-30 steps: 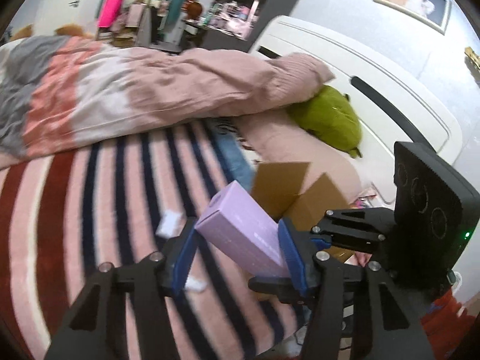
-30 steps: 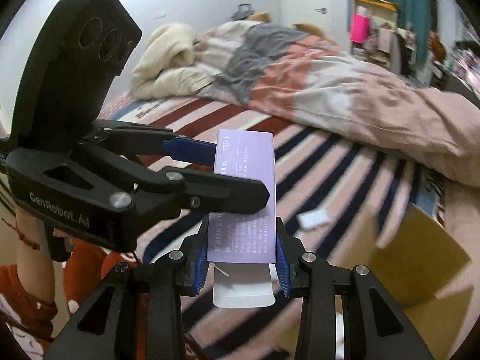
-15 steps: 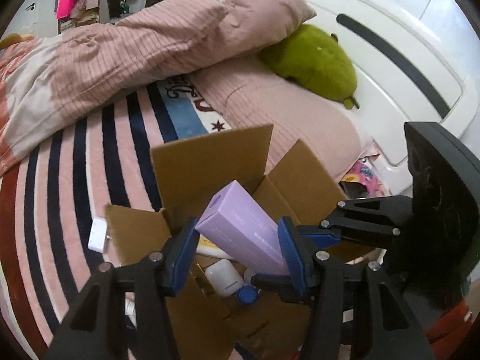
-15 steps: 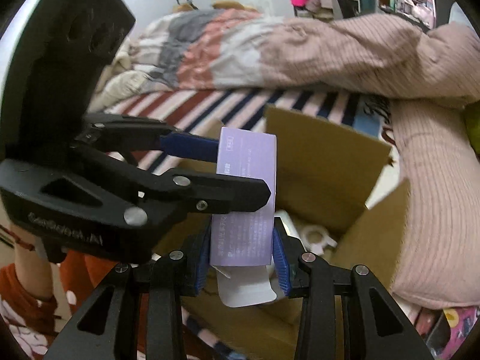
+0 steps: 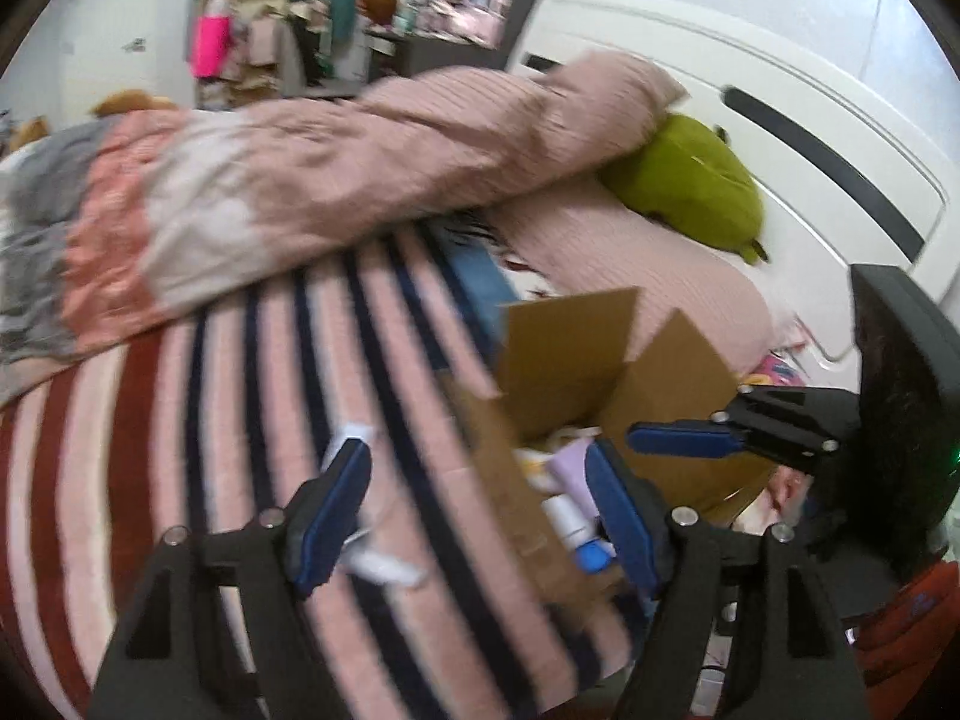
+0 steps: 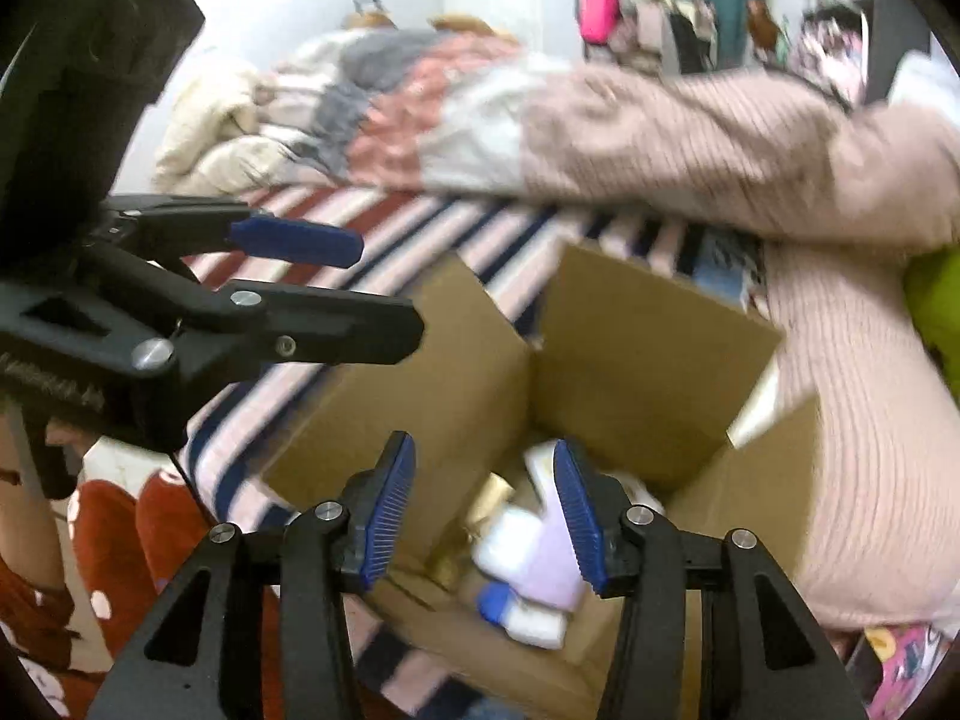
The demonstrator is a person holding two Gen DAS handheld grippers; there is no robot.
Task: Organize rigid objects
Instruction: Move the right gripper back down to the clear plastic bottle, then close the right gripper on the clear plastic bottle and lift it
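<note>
An open cardboard box (image 6: 636, 354) sits on the striped bed; it also shows in the left wrist view (image 5: 570, 348). The purple carton (image 6: 555, 558) lies inside it among white bottles and a blue-capped bottle (image 6: 522, 612); a corner of the carton shows in the left wrist view (image 5: 570, 465). My left gripper (image 5: 480, 510) is open and empty above the box's left edge. My right gripper (image 6: 483, 510) is open and empty just above the box opening. The left gripper's fingers (image 6: 300, 240) show at the left of the right wrist view.
A pink and grey duvet (image 5: 300, 180) is bunched across the bed. A green plush (image 5: 690, 180) lies against the white headboard (image 5: 780, 90). A small white item (image 5: 354, 435) lies on the striped sheet (image 5: 180, 420) left of the box. The views are blurred.
Both grippers have opened and let go of the purple carton, which now lies in the box. Both have pulled back from the box.
</note>
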